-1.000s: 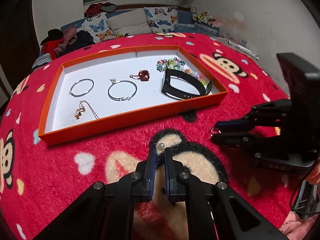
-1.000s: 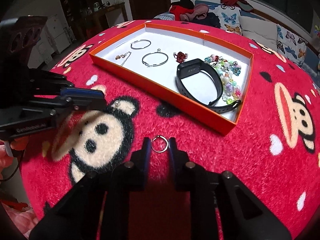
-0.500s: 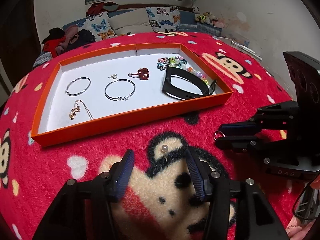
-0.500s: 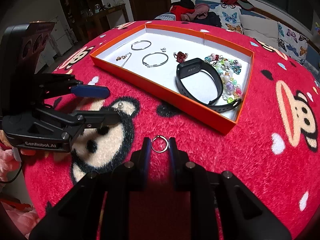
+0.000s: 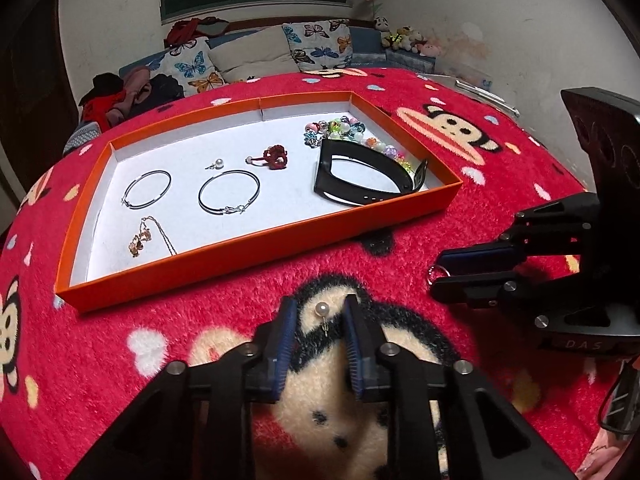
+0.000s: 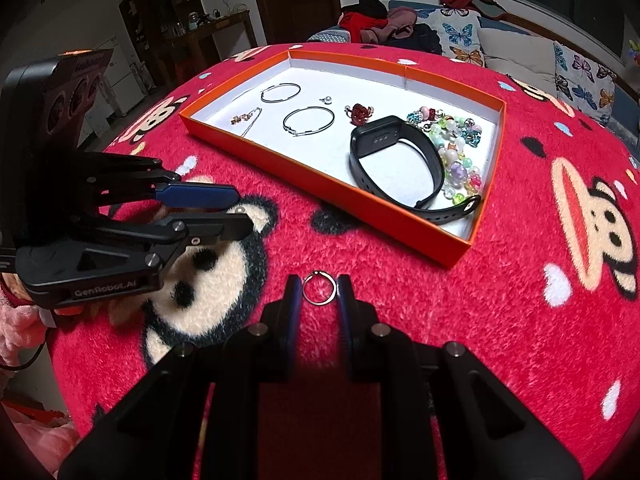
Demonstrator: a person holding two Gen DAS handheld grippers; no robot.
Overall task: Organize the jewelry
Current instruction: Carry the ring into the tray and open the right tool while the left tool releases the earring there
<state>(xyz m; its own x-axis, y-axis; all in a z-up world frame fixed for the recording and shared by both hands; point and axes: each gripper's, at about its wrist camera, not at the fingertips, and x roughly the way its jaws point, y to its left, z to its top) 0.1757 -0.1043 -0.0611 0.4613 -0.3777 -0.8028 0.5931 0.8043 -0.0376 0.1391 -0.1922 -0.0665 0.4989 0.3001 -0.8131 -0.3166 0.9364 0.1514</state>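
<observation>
Left wrist view: the left gripper [image 5: 319, 316] points down at the red plush monkey-print blanket [image 5: 460, 152], its jaws closing around a small pearl stud earring [image 5: 320, 312] that lies on the blanket between them – pearl end away from the camera, pin toward it, long axis along the fingers; the pads do not yet press it. Behind lies the shallow orange cardboard tray with white floor [image 5: 256, 250], holding two thin silver hoops, a second pearl stud [image 5: 218, 163], a black wristband [image 5: 362, 178] and coloured beads. Right wrist view: the right gripper [image 6: 319, 289] pinches a small silver ring [image 6: 319, 289] by its sides, the ring's open face toward the camera – a face seen only edge-on from the left view. The pearl is only a speck here, at the left gripper's tips.
</observation>
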